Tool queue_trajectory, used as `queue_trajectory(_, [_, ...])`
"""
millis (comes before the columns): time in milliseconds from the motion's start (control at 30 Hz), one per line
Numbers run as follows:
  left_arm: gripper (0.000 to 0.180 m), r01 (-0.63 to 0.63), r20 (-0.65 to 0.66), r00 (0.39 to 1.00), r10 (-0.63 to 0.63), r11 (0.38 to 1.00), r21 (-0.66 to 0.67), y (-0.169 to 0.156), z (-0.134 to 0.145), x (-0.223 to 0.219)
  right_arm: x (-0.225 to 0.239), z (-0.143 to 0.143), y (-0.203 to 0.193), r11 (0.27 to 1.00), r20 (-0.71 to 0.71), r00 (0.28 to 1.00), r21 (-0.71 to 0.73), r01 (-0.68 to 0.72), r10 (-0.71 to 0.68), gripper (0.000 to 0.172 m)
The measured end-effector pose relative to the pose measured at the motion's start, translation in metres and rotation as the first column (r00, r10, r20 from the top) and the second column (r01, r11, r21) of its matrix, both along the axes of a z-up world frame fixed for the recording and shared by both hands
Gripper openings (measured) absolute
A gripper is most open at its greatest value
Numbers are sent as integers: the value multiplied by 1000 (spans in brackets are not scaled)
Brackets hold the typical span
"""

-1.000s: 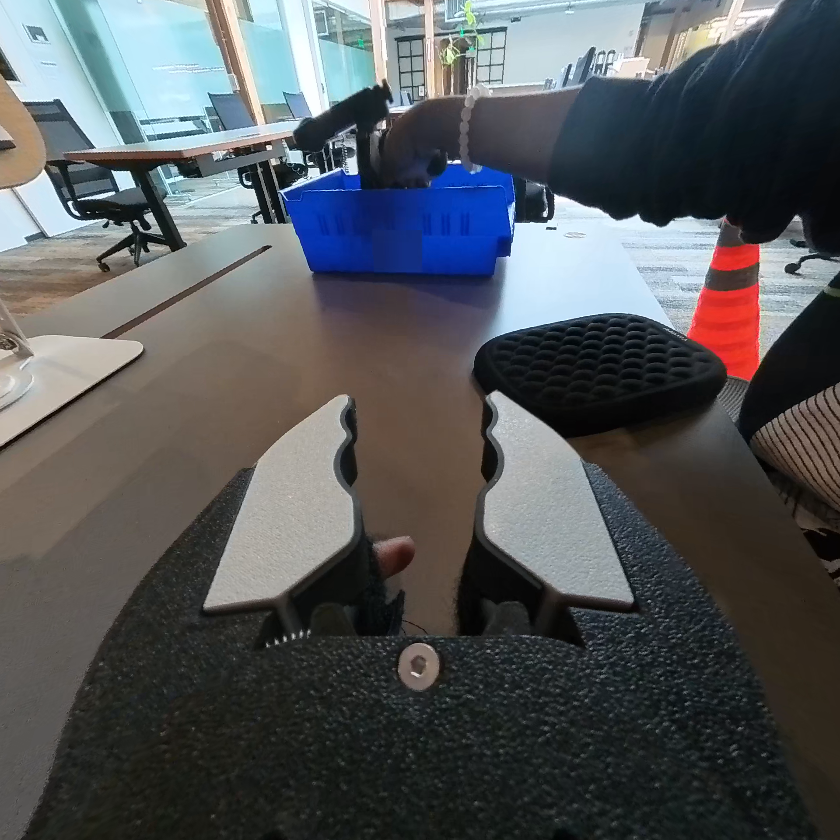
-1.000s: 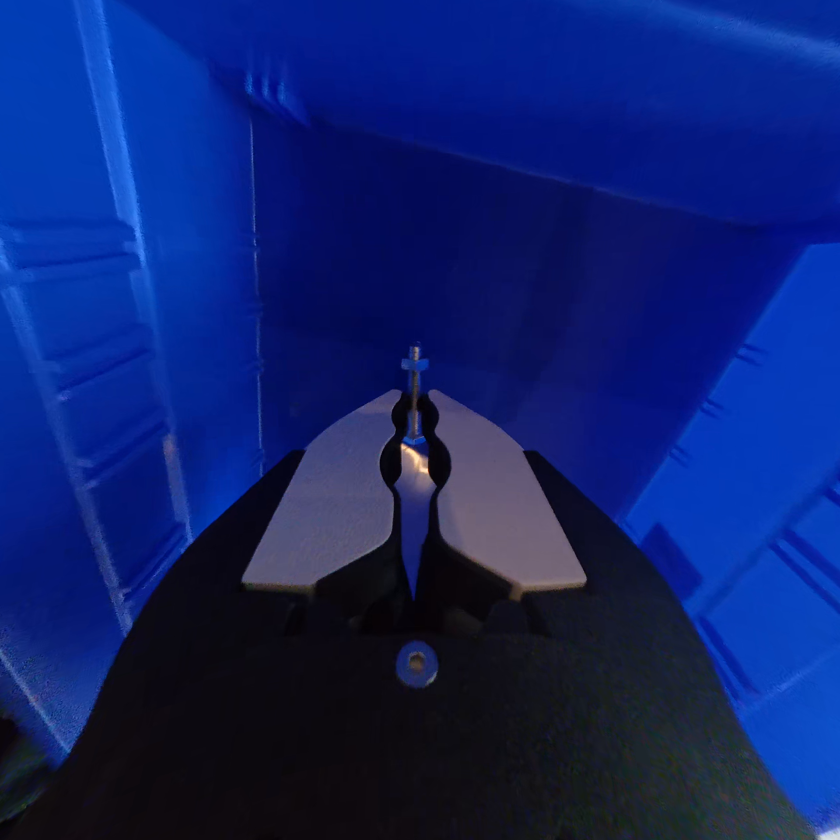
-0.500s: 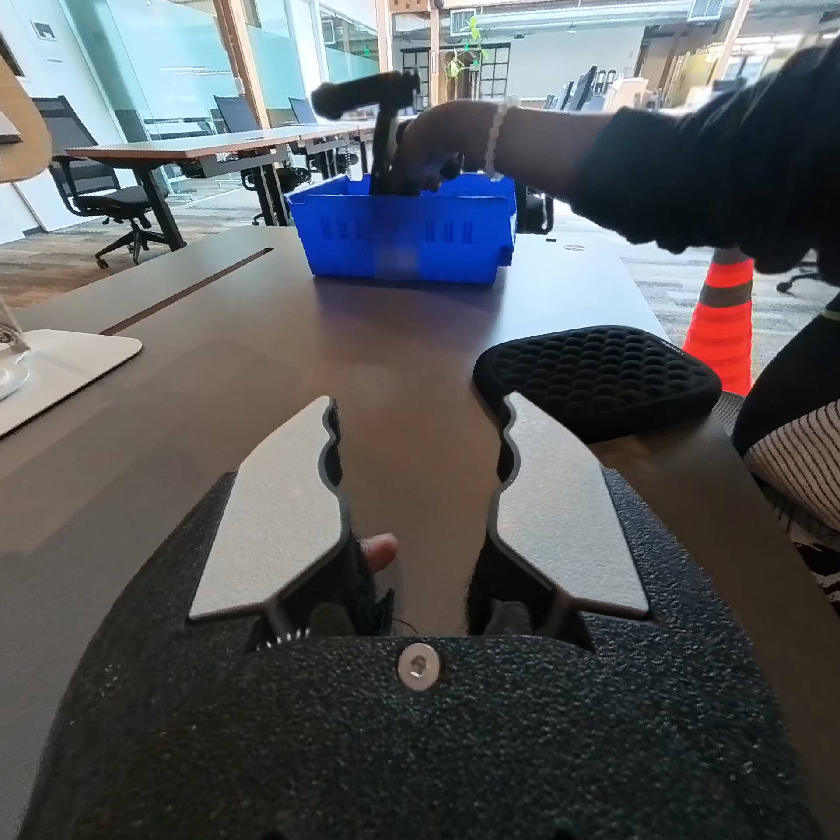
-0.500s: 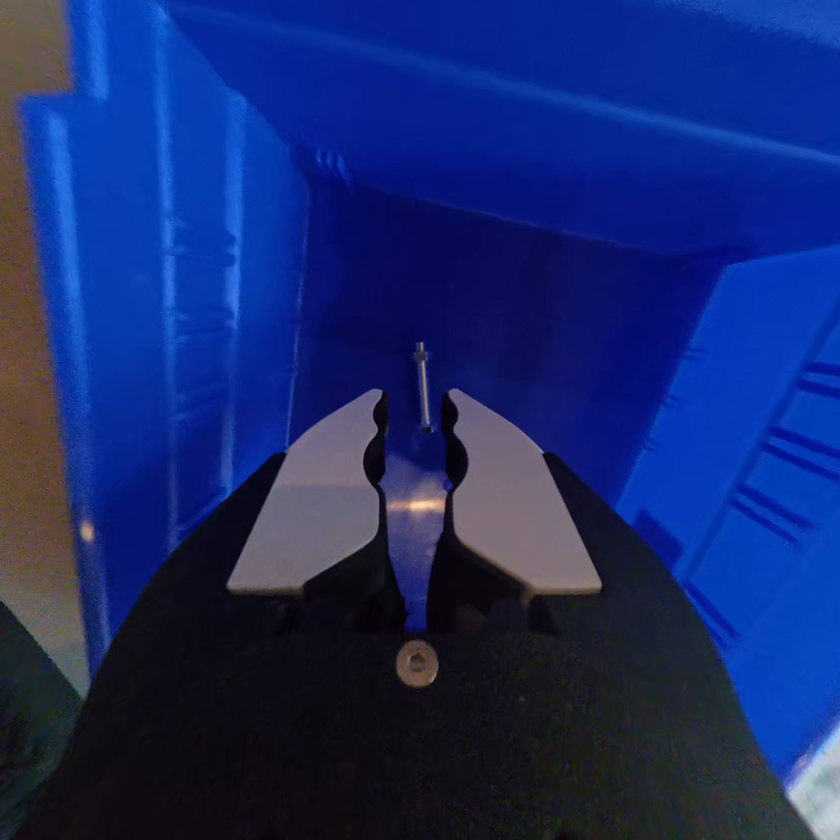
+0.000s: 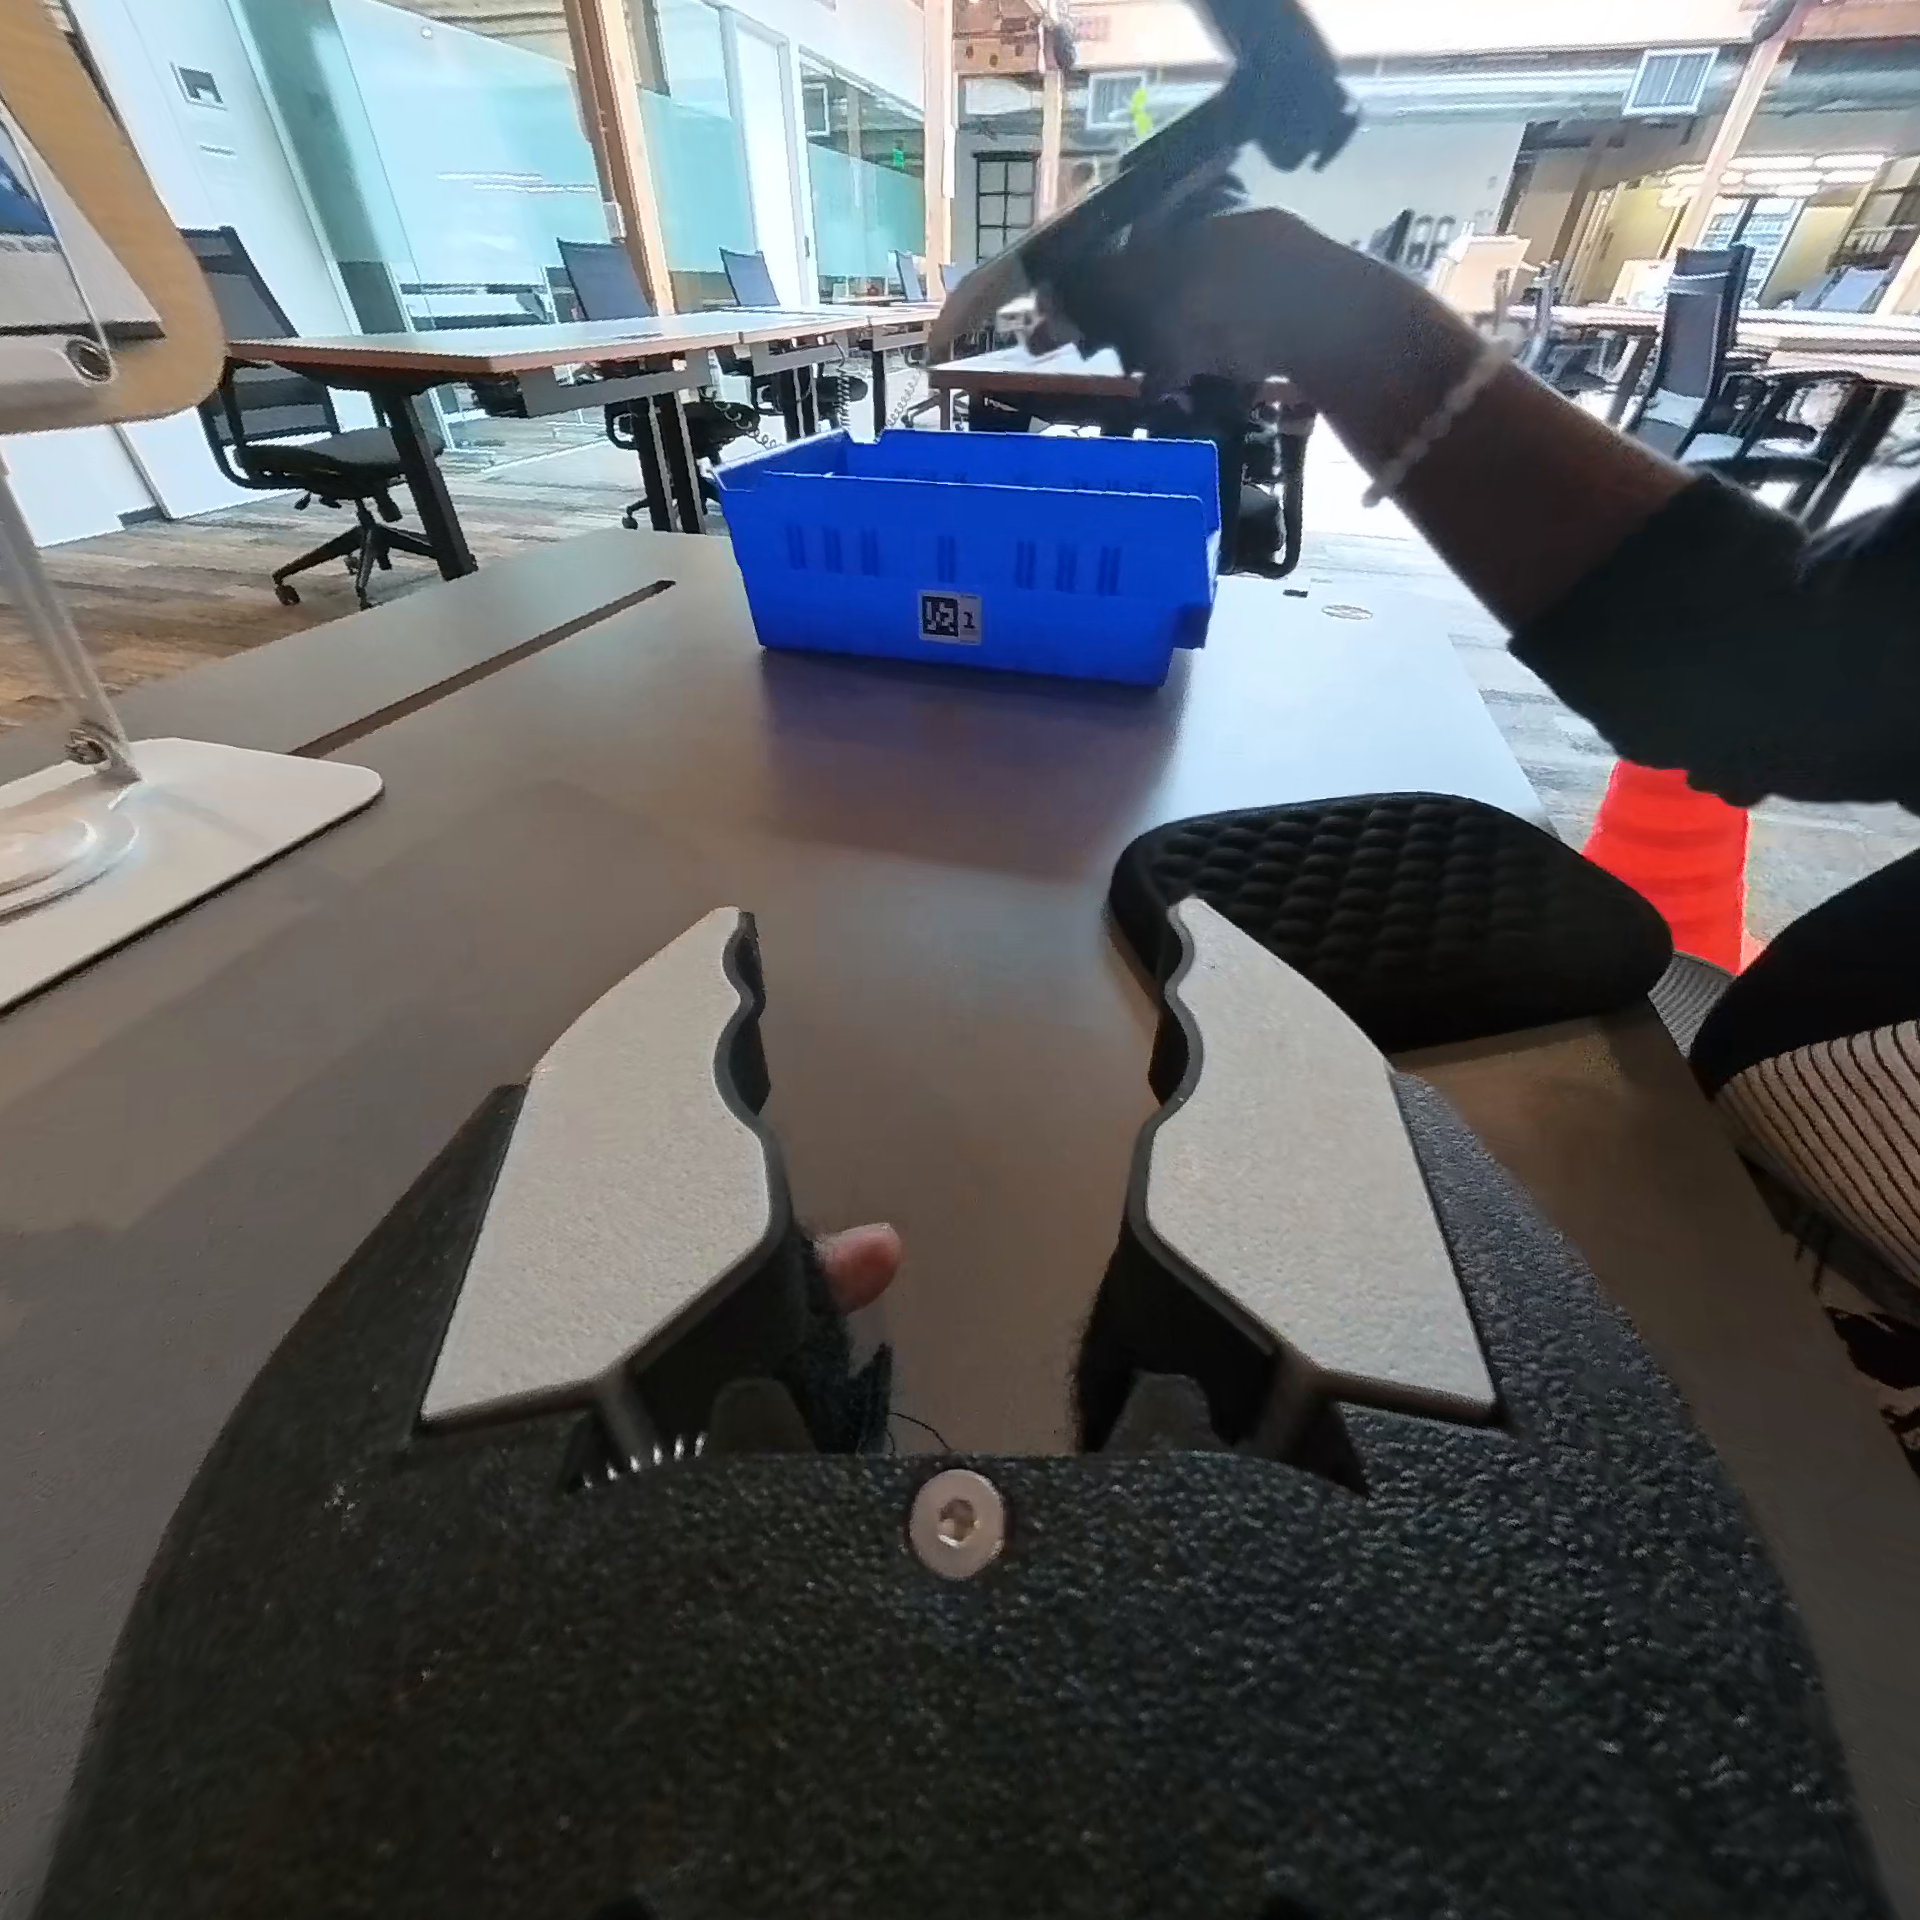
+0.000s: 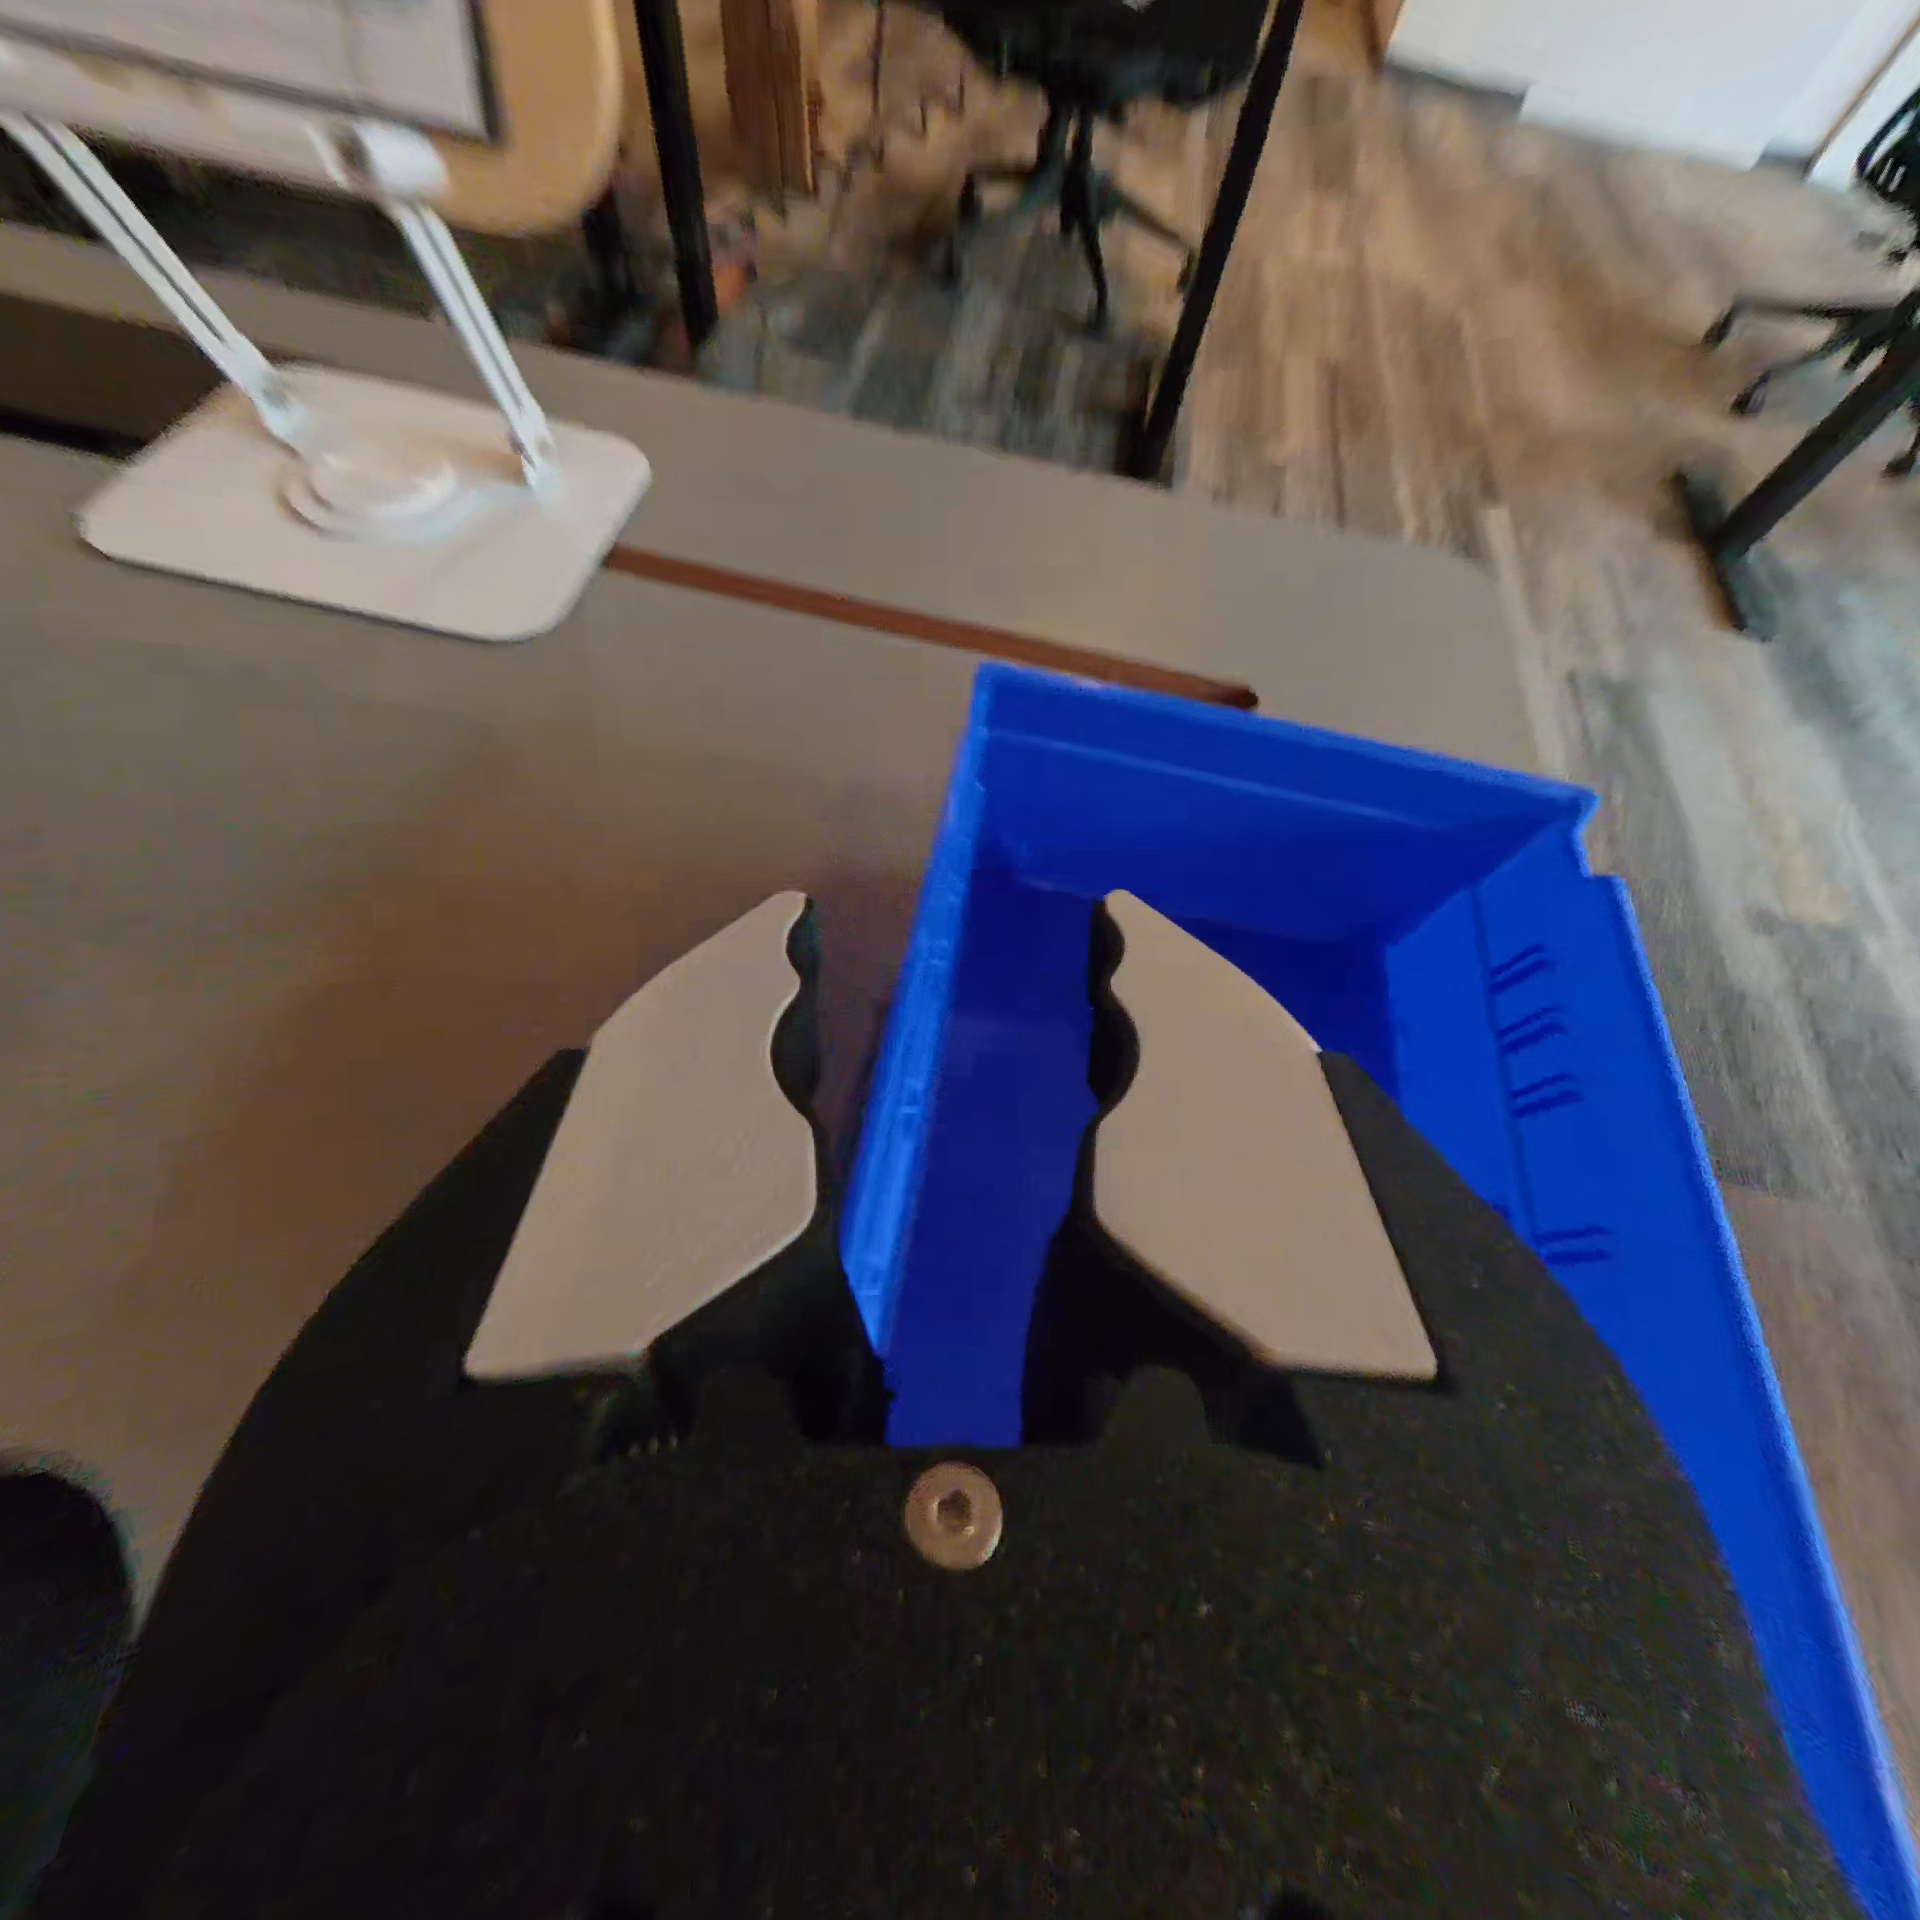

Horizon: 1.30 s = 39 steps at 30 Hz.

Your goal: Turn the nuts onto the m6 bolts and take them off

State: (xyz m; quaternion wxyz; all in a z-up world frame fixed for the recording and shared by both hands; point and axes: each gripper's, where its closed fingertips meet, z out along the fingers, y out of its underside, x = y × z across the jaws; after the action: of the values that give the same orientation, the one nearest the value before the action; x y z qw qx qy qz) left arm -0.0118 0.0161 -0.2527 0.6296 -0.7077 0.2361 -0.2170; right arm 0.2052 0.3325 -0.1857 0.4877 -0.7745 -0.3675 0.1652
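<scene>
- Nearest, the left hand-held gripper (image 5: 961, 925) hovers low over the near part of the dark surface (image 5: 623, 862), level and pointing toward the far edge. Its fingers (image 5: 644, 1122) are spread wide with nothing between them.
- Just beyond it, at the surface's right edge, lies a black honeycomb pad (image 5: 1392, 914).
- Farther on, toward the far edge, stands the blue bin (image 5: 966, 582). No bolt or nut can be made out in either view; I judge they lie inside it, where the visible stretch of floor shows none.
- Above the bin, the right hand-held gripper (image 6: 951, 914) is raised and tipped steeply down (its own view is smeared with motion). Its fingers (image 6: 686, 1122) stand apart and empty, with the bin's left wall (image 6: 914, 1049) showing through the gap well below them.
- The hand (image 5: 1278, 301) carrying it is lifted high, the forearm sloping down toward the surface's right edge.
- Handling, as a judgement: an m6 bolt and nut would be small, light, rigid steel, smooth enough to roll or slip.
- Best to pinch the bolt across its shank near the head, and the nut across two opposite flats.
</scene>
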Motion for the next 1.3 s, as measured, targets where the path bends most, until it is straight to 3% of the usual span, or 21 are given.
queue_trajectory(167, [54, -13, 30, 999, 11, 999, 39, -1, 9, -4, -14, 37, -56, 991, -216, 975, 131, -25, 53, 53])
queue_trajectory(300, [49, -42, 63, 997, 39, 997, 60, -1, 18, -11, -23, 53, -95, 984, -363, 927, 173, -33, 95, 65])
queue_trajectory(367, [50, -51, 76, 996, 47, 997, 62, -1, 21, -14, -31, 55, -113, 981, -405, 906, 189, -51, 125, 73])
queue_trajectory(700, [47, -58, 96, 994, 50, 995, 85, -6, 34, -17, -56, 43, -156, 948, -606, 773, 319, 21, 187, 66])
queue_trajectory(800, [42, -53, 110, 993, 44, 996, 78, -8, 36, -16, -61, 40, -159, 921, -620, 757, 384, 63, 206, 64])
queue_trajectory(967, [40, -64, 99, 993, 60, 997, 35, -11, 38, -19, -63, 30, -159, 898, -554, 805, 435, 64, 211, 61])
queue_trajectory(1100, [45, -102, 94, 991, 100, 995, 12, -26, 60, -35, -67, 20, -157, 908, -537, 818, 417, 43, 208, 60])
queue_trajectory(1300, [47, -316, -14, 948, 316, 944, -94, -59, 93, -129, -77, 7, -156, 922, -483, 846, 385, -24, 224, 61])
